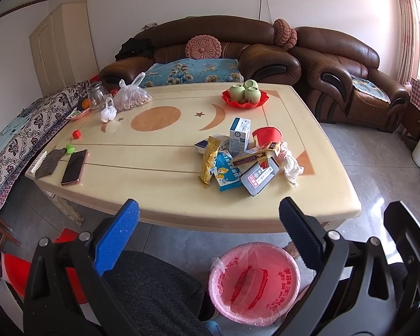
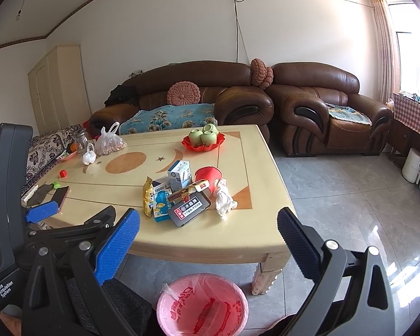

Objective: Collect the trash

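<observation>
A pile of trash lies near the front right of the cream table (image 1: 154, 190): a yellow snack wrapper (image 1: 208, 162), a white milk carton (image 1: 239, 137), a blue-white box (image 1: 224, 172), a dark flat box (image 1: 259, 177), a red paper cup (image 1: 267, 135) and a crumpled white tissue (image 1: 291, 162). The pile also shows in the right wrist view, with the dark box (image 2: 189, 208) and tissue (image 2: 224, 197). A bin with a pink liner (image 1: 253, 282) (image 2: 203, 306) stands on the floor below the table's front edge. My left gripper (image 1: 210, 221) and right gripper (image 2: 208, 229) are both open and empty, short of the table.
A phone (image 1: 74, 166), a grey cloth (image 1: 49, 162), a red tray with green cups (image 1: 245, 95), a bag of nuts (image 1: 131, 96) and a glass jar (image 1: 96, 96) are on the table. Brown sofas (image 1: 210, 44) stand behind. The left gripper (image 2: 42, 212) shows at the right view's left.
</observation>
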The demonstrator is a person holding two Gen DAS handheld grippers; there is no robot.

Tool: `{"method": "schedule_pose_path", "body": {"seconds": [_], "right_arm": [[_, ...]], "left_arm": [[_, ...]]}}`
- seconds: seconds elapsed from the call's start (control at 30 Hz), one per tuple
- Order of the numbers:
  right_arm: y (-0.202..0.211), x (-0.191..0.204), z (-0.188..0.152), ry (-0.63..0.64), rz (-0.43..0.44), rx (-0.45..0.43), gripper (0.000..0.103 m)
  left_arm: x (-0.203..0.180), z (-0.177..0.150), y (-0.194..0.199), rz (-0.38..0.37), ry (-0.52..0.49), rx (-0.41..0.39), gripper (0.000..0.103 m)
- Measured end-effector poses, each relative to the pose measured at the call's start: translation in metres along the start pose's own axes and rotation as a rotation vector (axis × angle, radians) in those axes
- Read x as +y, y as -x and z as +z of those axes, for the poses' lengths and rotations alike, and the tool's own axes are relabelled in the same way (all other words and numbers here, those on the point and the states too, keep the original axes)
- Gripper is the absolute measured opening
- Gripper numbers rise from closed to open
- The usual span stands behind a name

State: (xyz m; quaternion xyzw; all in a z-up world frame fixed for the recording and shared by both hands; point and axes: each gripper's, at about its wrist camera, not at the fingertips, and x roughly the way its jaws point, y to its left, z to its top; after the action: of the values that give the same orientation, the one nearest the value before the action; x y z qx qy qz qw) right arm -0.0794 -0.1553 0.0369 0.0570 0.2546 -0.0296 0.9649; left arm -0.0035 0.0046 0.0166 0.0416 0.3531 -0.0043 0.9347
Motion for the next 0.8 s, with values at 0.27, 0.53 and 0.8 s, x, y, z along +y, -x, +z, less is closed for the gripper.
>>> {"method": "schedule_pose_path", "body": {"seconds": [0.27,0.53,0.8], "right_arm": [[-0.013,-0.002,0.002,-0.008,0.017,0.025,0.096],[-0.035,-0.008,0.002,-0.013,0.05,0.048,0.096],[-0.062,-0.021,0.006,-0.008,0.046,0.038,0.096]], "left_arm": [[0.001,0.002,-0.01,-0.004,-0.005,0.022,0.098],[0.007,0.003,-0.033,-0.068,-0.019,0.053,0.098],[0.03,0.007,-0.073,-0.095,0.024,0.11,0.098]]}}
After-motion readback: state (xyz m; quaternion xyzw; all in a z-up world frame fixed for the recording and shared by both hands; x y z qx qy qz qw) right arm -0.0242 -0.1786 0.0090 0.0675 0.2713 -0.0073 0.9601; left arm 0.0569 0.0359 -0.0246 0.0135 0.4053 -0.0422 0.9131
